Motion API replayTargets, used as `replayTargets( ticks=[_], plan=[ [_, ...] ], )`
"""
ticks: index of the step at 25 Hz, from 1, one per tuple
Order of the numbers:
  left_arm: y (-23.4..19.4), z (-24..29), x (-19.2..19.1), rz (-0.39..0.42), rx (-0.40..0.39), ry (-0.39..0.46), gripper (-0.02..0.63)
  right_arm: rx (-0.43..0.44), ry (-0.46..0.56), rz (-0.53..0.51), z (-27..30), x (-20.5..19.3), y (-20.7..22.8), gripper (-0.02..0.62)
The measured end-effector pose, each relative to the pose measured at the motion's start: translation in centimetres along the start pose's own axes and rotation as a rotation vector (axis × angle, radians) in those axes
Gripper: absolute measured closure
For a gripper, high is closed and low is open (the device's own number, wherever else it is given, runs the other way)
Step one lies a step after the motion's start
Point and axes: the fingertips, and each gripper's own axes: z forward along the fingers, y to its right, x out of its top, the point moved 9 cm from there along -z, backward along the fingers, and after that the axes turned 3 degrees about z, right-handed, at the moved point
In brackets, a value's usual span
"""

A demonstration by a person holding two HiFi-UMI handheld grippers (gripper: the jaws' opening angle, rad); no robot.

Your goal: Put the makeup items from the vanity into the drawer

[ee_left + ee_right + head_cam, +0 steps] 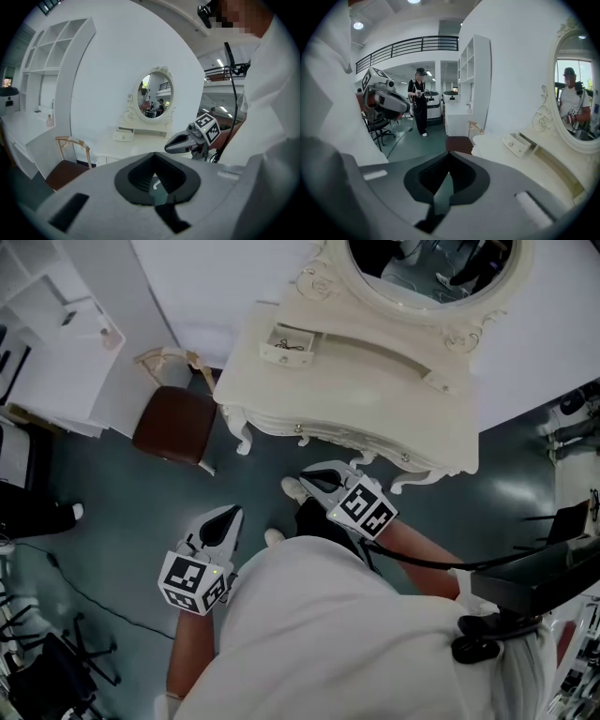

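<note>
A cream vanity (356, 381) with an oval mirror (431, 268) stands ahead of me. On its top a small drawer (286, 345) is pulled open, and a small dark thing lies inside it. I cannot make out any makeup items on the top. My left gripper (232, 513) is shut and empty, held low over the floor, well short of the vanity. My right gripper (306, 475) is also shut and empty, just below the vanity's front edge. The left gripper view shows the vanity (140, 146) and its drawer (123, 136) far off. In the right gripper view the drawer (516, 144) is to the right.
A chair with a brown seat (175, 425) stands left of the vanity. White shelving (47, 343) fills the far left. Cables (75, 587) trail over the grey floor. A black stand (525, 587) is at my right. A person (419, 101) stands far back.
</note>
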Motion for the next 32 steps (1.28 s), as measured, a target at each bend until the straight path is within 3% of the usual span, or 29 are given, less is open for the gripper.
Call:
replayTargets(
  ticks=[18,32],
  plan=[
    [-0.1,2.3,0.3,-0.012,-0.018,-0.028,0.603,0.006,-0.022,-0.012,0.4,-1.0,1.8,0.595],
    [-1.9,6.2,2.4,-0.017,-0.008,-0.040,0.603,0.013,-0.027,-0.008,0.8,-1.0,6.4,0.595]
  ],
)
